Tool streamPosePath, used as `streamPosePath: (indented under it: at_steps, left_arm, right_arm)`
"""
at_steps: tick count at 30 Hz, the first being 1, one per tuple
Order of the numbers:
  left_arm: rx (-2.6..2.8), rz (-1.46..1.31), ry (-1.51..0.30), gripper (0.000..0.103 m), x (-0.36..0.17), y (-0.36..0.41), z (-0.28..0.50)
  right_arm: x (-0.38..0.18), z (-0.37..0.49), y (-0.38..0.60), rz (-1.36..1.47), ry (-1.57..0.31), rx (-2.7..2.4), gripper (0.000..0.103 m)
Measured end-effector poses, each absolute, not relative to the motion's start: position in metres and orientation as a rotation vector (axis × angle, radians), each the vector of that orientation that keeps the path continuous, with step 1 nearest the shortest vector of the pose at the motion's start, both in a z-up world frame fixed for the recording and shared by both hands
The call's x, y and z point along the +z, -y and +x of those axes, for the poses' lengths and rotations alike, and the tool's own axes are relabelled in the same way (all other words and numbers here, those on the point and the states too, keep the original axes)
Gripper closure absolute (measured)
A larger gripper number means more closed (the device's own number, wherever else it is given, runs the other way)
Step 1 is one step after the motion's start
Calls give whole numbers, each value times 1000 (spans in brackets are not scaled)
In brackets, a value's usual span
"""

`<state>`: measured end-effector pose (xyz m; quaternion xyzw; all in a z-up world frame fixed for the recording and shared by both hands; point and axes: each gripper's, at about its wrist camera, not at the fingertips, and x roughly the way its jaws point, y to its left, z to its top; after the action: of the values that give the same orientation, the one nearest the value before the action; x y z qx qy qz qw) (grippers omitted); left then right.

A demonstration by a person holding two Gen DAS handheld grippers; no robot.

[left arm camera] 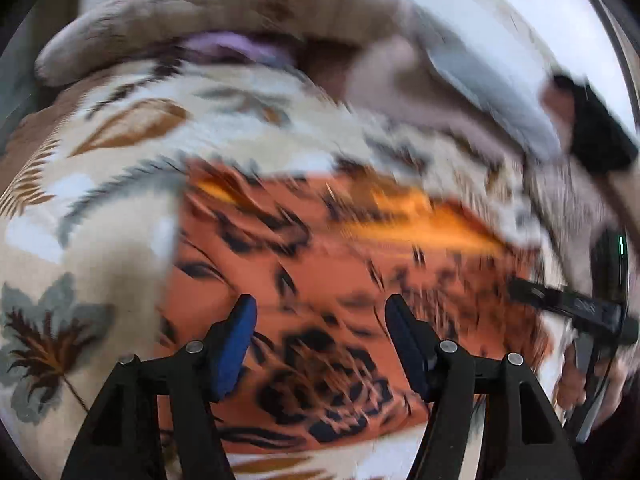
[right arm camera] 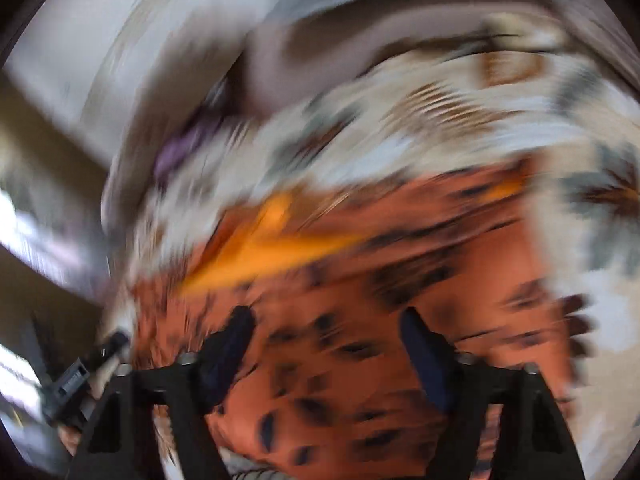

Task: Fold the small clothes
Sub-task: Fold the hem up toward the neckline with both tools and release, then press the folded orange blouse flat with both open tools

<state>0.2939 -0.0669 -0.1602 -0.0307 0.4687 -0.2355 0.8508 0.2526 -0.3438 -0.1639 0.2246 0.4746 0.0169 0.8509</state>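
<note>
An orange garment (left arm camera: 340,300) with a dark floral print and a bright orange patch lies on a cream leaf-patterned bedspread (left arm camera: 100,200). My left gripper (left arm camera: 320,320) is open above the garment's near part, with nothing between its blue pads. The garment also fills the right wrist view (right arm camera: 380,300), which is heavily blurred. My right gripper (right arm camera: 324,336) is open above it, empty. The right gripper also shows at the right edge of the left wrist view (left arm camera: 580,312).
A beige blanket or pillow (left arm camera: 220,20) and something purple (left arm camera: 236,46) lie at the far side of the bedspread. The other gripper shows at the lower left of the right wrist view (right arm camera: 80,380). A pale wall is behind.
</note>
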Motion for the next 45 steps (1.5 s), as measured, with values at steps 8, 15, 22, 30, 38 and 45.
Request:
streamPosePath:
  at_steps: [8, 15, 22, 30, 38, 45]
  left_arm:
    - [-494, -43, -1023, 36, -179, 67, 321]
    - [-494, -87, -988, 36, -173, 65, 342]
    - [-339, -74, -955, 36, -167, 48, 345]
    - [-244, 152, -971, 26, -187, 67, 341]
    - [-299, 73, -960, 26, -168, 48, 310]
    - [-237, 223, -979, 26, -187, 59, 280]
  right_arm:
    - [-187, 367, 306, 299, -1041, -113, 46]
    - [-151, 389, 362, 507, -778, -227, 46]
    - [-149, 297, 415, 437, -792, -356, 46]
    - [-182, 253, 446, 492, -919, -425, 48]
    - [-145, 194, 400, 472, -875, -235, 46]
    - [-191, 162, 379, 482, -976, -170, 45]
